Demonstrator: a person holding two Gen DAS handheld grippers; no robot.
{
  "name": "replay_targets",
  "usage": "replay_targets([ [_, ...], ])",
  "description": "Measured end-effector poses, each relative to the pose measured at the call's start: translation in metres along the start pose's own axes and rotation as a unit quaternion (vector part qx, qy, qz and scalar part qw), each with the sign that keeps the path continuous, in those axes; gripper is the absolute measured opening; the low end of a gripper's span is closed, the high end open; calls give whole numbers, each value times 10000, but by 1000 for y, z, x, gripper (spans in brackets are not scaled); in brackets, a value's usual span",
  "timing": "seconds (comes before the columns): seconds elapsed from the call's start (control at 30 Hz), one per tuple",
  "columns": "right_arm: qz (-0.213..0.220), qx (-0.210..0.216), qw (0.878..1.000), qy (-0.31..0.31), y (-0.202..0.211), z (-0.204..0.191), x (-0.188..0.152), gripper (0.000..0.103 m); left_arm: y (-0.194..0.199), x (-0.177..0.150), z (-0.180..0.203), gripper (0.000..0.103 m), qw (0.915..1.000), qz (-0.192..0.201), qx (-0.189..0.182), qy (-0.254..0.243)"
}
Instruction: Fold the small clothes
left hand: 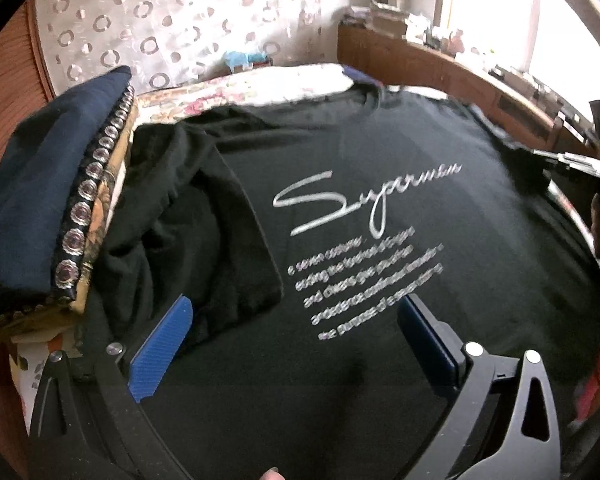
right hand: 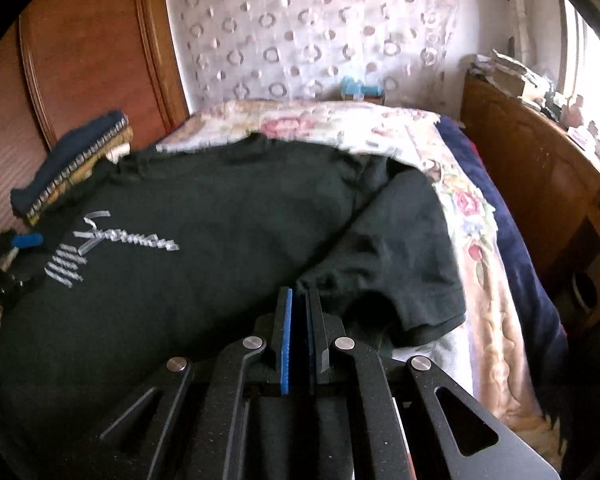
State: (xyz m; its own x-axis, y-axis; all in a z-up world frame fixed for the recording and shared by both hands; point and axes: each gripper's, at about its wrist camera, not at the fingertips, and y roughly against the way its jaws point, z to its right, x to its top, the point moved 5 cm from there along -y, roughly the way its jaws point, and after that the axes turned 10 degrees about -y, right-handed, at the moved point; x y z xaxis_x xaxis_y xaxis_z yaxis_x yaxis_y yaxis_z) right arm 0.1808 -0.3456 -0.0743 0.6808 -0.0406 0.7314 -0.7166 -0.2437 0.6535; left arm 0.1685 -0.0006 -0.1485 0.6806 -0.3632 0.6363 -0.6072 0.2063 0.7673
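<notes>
Black cotton T-shirt (left hand: 380,152) spread front-up across the bed (right hand: 380,124), silver script lettering (left hand: 360,240) showing on the chest. Collar lies toward the far end of the bed, near the circle-patterned curtain (right hand: 300,32).

Floral bedspread (right hand: 472,216) is bare along the bed's right edge and far end; a dark blue cloth (right hand: 512,216) runs along that right edge beside a wooden cabinet (right hand: 540,184).

Right sleeve (right hand: 400,248) is folded in over the body of the shirt. Left sleeve (left hand: 188,216) is also folded inward, rumpled, beside the lettering.

Right gripper (right hand: 298,300): blue pads clamped together, with a pinch of shirt fabric caught at the tips, close to where the right sleeve meets the body.

Left gripper (left hand: 296,312): spread wide, blue pads (left hand: 162,348) well apart, nothing between them; it hovers over the lower front of the shirt. Contact with the cloth cannot be told. A fingertip (left hand: 270,474) of the person shows at the bottom of the left wrist view.

Folded navy garment with a row of round silver studs (left hand: 48,184) sits on a stack at the bed's left edge, touching the shirt's left side. Wooden headboard panel (right hand: 96,48) stands behind it.
</notes>
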Motion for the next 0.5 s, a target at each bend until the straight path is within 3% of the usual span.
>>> replay_targets([
  [0.07,144,86,9999,-42,12,2,4,6,10,4,1,102,9998,175,-29,74],
  [0.17,407,132,9990,-86,28,5,-1,15,19,9,6,102,9994,322,-41,117],
  [0.2,461,117,9988,-120,30,9,-2,29,21,11,8,102,9993,347,-78,111],
  [0.23,473,105,9987,-175,30,14,-6,53,22,12,10,102,9993,358,-92,89],
  [0.3,467,28,9985,-270,27,22,-13,66,25,16,14,102,9991,425,-59,64],
  [0.4,393,-279,9980,-414,15,39,-15,66,30,20,20,102,9987,496,-130,42],
  [0.5,56,-680,9956,-635,-6,63,-14,66,36,23,25,102,9982,580,-138,11],
])
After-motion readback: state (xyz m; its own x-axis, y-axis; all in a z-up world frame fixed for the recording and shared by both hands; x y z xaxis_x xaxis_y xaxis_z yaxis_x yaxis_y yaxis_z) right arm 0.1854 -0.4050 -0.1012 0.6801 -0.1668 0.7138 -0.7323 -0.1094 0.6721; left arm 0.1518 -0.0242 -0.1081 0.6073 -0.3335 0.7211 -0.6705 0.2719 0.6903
